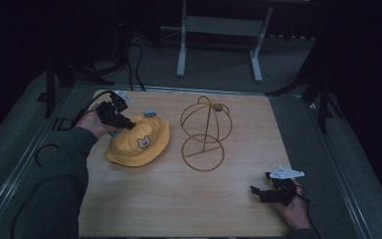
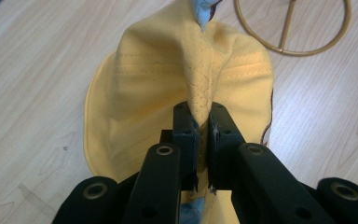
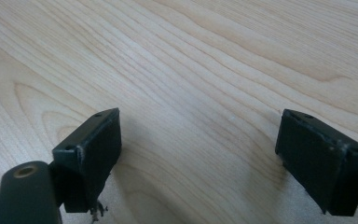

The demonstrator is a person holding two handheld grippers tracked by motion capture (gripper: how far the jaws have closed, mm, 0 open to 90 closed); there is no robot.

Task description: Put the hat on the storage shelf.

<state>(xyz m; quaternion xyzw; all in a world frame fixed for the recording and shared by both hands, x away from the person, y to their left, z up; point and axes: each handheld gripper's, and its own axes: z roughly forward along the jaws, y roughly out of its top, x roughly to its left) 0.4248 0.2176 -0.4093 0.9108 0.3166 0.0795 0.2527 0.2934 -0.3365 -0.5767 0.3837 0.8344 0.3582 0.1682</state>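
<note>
- Where the room showed beyond the table, it was dark: grey floor (image 1: 219,59) ran back to a pale metal stand (image 1: 219,30) on two legs, and black cables (image 1: 134,64) trailed across the floor at the far left.
- Grey matting with metal rails (image 1: 30,144) flanked the table on both sides.
- Light wood-grain made up the table (image 1: 179,199), a rectangular top, bare over its near half; in the right gripper view the grain (image 3: 191,70) ran in long bands with nothing on it.
- A sleeve (image 1: 54,189) in dark cloth came in from the lower left.
- A hat (image 1: 139,142), yellow with a small bear face on its front, lay on the table's left part, well apart from the right edge; a blue bit (image 2: 203,9) showed at its top.
- A wire frame (image 1: 204,132), golden, stood upright just right of the hat, a domed cage over a round base ring.
- The left gripper (image 1: 122,121) was at the hat's far left side, clamped on a pinched ridge of the yellow cloth (image 2: 200,93), jaws nearly together.
- The right gripper (image 1: 261,189) rested low at the table's near right corner, jaws spread wide over bare wood, gripping nothing.
</note>
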